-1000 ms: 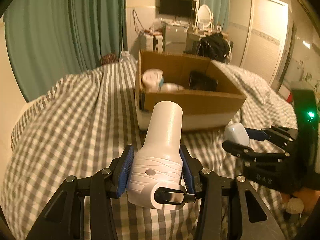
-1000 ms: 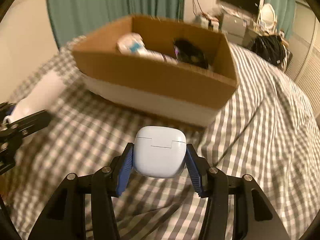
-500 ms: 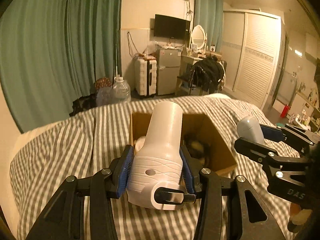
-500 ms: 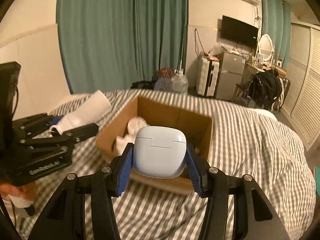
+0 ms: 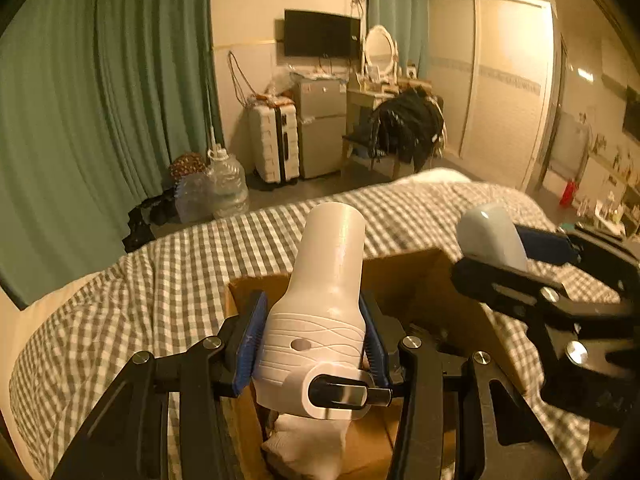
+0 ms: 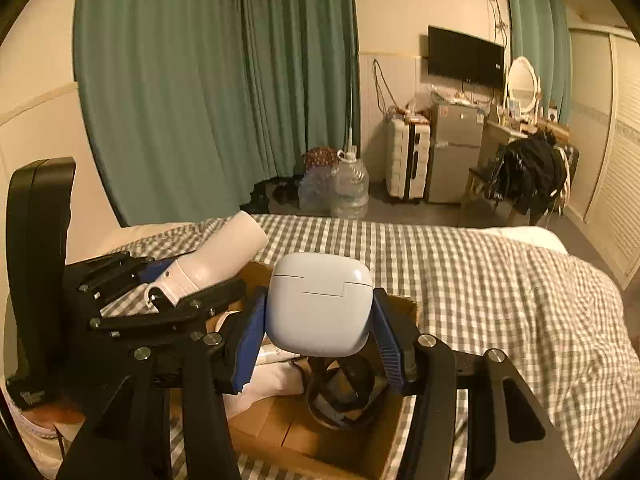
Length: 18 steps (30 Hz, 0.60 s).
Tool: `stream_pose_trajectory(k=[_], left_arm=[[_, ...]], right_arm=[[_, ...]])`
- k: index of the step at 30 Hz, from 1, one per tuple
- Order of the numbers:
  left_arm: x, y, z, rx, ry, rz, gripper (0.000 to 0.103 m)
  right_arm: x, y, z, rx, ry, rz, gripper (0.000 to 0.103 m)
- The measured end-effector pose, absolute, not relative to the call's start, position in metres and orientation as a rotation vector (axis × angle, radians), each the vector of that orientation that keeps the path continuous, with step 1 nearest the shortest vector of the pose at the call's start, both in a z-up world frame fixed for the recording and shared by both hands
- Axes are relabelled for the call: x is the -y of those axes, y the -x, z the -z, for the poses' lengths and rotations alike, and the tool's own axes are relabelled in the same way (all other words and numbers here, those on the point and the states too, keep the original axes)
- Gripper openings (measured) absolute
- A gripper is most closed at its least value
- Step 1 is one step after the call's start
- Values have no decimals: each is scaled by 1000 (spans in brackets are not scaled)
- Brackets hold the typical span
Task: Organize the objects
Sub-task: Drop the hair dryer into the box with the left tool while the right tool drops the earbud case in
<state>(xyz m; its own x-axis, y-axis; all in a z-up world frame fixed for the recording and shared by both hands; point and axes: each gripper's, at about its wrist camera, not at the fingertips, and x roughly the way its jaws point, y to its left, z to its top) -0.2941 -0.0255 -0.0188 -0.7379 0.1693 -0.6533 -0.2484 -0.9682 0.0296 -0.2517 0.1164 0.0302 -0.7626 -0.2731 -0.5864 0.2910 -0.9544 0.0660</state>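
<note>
My left gripper [image 5: 314, 334] is shut on a white bottle-shaped device [image 5: 324, 304] and holds it above the open cardboard box [image 5: 416, 276]. My right gripper [image 6: 318, 322] is shut on a pale blue earbud case [image 6: 318, 304], also above the box [image 6: 288, 432]. Inside the box lie white items [image 6: 266, 388] and a black strap-like object [image 6: 340, 396]. The right gripper with the case shows in the left wrist view [image 5: 490, 236]. The left gripper with the device shows in the right wrist view [image 6: 200, 264].
The box sits on a bed with a grey checked cover [image 6: 480, 280]. Beyond the bed are green curtains [image 6: 220, 80], water jugs [image 6: 352, 190], a white suitcase [image 6: 406, 164], a small fridge [image 6: 456, 152] and a chair with dark clothes [image 6: 528, 172].
Both grippers have moved forward over the box with their objects still held. The box now lies directly beneath them.
</note>
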Motion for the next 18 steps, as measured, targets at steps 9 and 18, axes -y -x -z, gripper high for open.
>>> stream_pose_trajectory(k=[9, 18], left_arm=[[14, 297, 68, -263, 1185, -2655, 47], [10, 301, 85, -286, 1249, -2638, 47]], right_arm=[[-112, 301, 24, -30, -1090, 2677, 51], [-118, 317, 57, 3, -1222, 2650, 51]])
